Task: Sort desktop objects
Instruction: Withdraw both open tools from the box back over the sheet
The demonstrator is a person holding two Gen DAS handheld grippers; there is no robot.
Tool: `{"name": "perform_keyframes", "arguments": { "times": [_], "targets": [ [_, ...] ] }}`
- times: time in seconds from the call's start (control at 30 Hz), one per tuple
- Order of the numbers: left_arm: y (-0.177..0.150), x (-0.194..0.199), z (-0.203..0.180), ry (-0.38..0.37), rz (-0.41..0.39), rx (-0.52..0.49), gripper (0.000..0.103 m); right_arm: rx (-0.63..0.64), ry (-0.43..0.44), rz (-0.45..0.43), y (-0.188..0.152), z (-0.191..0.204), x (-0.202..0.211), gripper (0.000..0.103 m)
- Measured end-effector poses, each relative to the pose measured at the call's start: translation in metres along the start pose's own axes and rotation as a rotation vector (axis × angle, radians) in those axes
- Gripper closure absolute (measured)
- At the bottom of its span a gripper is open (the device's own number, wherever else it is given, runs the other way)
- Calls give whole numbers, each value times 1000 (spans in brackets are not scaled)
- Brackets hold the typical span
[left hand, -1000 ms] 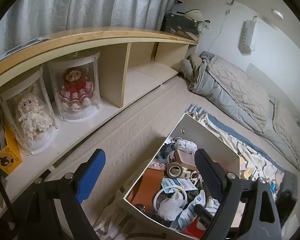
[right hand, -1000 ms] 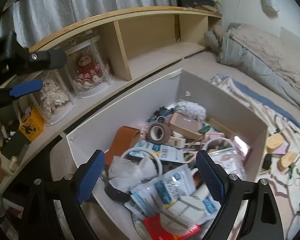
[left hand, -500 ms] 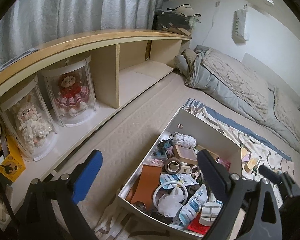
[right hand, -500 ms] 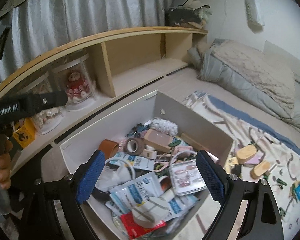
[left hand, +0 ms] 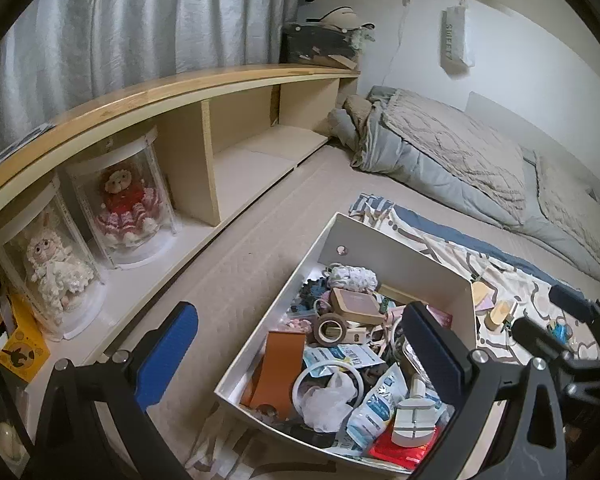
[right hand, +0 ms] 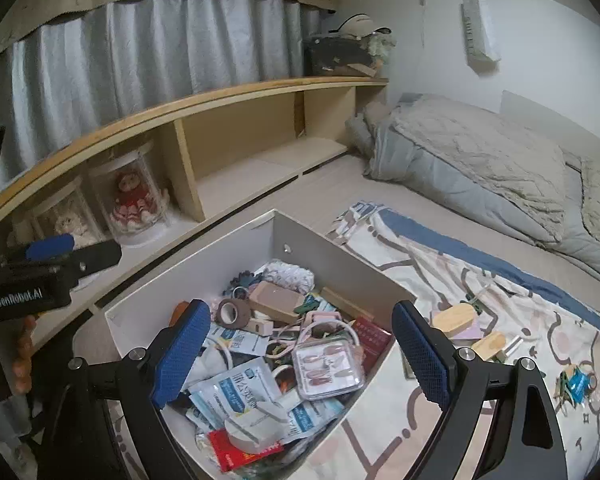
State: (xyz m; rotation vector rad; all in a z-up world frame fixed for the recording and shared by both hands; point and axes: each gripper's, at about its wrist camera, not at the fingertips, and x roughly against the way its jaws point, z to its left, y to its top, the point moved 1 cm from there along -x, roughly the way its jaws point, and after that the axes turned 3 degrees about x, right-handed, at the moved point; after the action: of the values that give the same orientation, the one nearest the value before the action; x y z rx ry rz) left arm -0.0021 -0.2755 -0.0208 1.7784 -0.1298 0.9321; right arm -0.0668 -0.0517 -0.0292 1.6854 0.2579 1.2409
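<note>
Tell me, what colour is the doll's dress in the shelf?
Red with white frills, on the doll; the left wrist view shows it best.

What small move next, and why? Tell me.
Probably lower the right gripper onto the clear case on top of the pile in the box. Both grippers are open and empty, and that case lies exposed between its fingers.

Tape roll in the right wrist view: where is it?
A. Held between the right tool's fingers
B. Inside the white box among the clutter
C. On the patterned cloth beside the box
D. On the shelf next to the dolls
B. The tape roll lies inside the white box among packets and small items; the right tool hangs open above, holding nothing.
</note>
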Motion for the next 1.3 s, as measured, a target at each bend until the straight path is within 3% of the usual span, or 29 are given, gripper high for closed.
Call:
{"name": "perform_keyframes", "arguments": {
  "times": [0.5, 1.3],
  "targets": [
    [4, 1, -43, -69, -13, -47, 0, -24, -94, -41, 1, -47, 29, 11],
    [0, 11, -177, -215, -30, -152, 0, -168, -294, -97, -36, -167, 112, 11]
  ]
}}
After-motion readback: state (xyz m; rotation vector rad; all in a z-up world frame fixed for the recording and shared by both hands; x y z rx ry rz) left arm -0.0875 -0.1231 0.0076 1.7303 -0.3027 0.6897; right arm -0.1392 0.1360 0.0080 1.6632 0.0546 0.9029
